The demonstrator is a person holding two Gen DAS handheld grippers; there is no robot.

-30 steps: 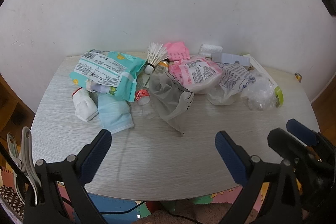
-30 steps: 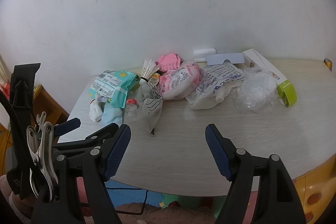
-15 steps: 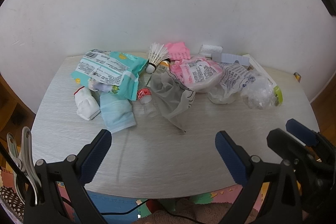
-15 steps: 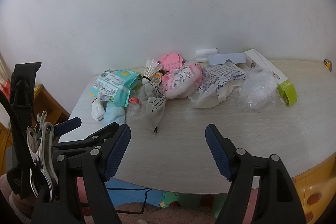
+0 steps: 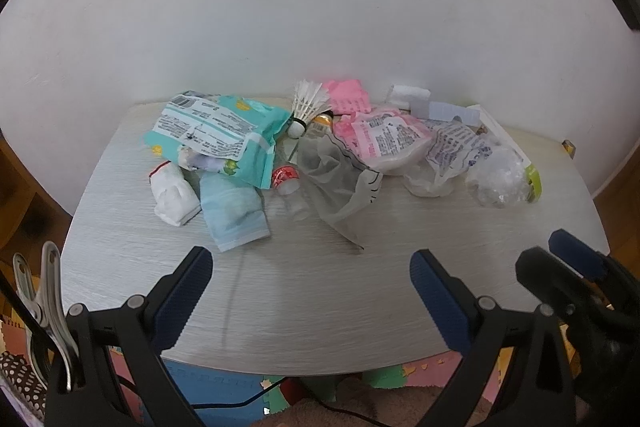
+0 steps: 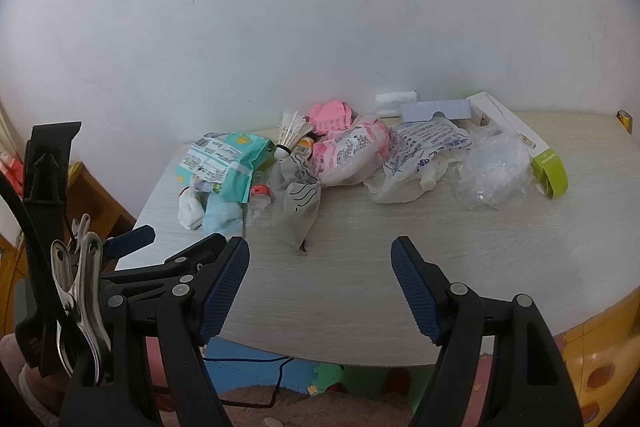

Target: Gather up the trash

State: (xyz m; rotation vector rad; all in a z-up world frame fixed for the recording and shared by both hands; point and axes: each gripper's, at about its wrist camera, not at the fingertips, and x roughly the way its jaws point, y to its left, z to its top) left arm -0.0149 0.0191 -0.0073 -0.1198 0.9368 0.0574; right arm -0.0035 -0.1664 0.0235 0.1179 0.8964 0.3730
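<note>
The fingers (image 5: 188, 291) of the left gripper (image 5: 312, 283) stand spread wide over the near edge of the bench (image 5: 304, 311), with nothing between them. The fingers (image 6: 224, 283) of the right gripper (image 6: 320, 275) are spread just as wide and pinch nothing; they hang above the near edge too, to the right of the left gripper, whose black frame shows at the left of the right wrist view.

The bench is pale wood grain, set against a white wall (image 5: 320, 7). The trash lies in a loose row along its far side, well apart from both grippers. Largest is the teal printed packet (image 5: 224, 131) at the left, lying partly over a light blue face mask (image 5: 232, 215) and beside a crumpled white wad (image 5: 174, 195). Right of centre lies a pink and white printed bag (image 5: 384, 139), and next to it a white plastic bag with blue print (image 5: 448, 159). A grey translucent bag (image 5: 336, 187) sprawls toward the near side in the middle. A crumpled clear plastic film (image 5: 500, 179) sits at the right, touching a long white box with a green end (image 6: 548, 167). Behind the pile are a pale flat card (image 6: 436, 111) and a folded pink wrapper (image 5: 348, 95). Smaller still are a white shuttlecock (image 5: 304, 107) leaning on the teal packet, and a small clear bottle with a red label (image 5: 286, 179) just beside the mask.
</note>
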